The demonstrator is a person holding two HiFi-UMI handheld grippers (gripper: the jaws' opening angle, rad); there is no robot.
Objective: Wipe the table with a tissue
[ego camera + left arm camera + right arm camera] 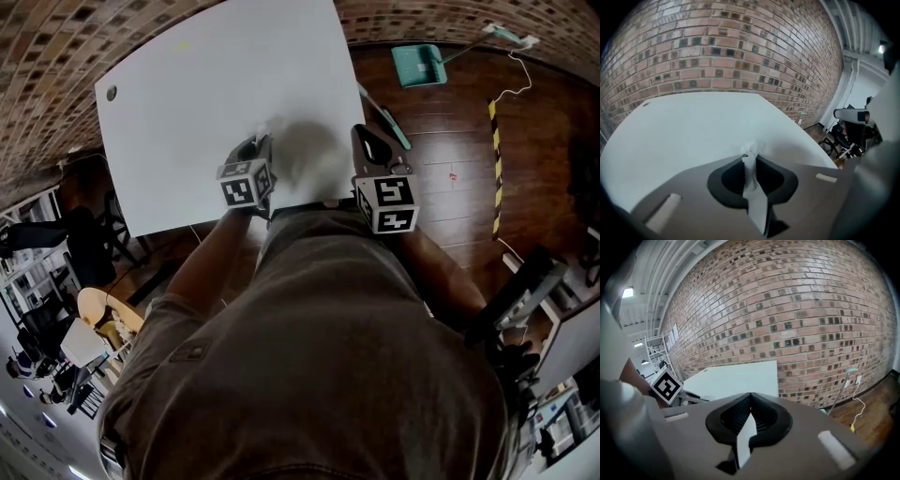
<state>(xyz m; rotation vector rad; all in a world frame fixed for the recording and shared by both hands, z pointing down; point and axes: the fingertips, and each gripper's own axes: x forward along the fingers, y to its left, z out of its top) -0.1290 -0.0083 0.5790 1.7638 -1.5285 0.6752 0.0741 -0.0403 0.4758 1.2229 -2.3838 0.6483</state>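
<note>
The white table [216, 94] fills the upper middle of the head view. Over its near edge my left gripper [261, 147] is shut on a white tissue [752, 149]. The tissue is pinched upright between the jaws, and its crumpled tuft sticks out past the tips above the tabletop [693, 126]. My right gripper [365, 132] hovers just off the table's near right corner, above the floor. In the right gripper view its jaws [751, 394] are shut with nothing between them. The table [736, 378] lies ahead and to their left.
A green dustpan [418, 64] and a long-handled broom [384, 117] lie on the wooden floor right of the table. A yellow-black strip [495, 169] and a white cable [511, 80] lie farther right. A brick wall [717, 51] stands behind the table. Chairs [84, 244] are at the left.
</note>
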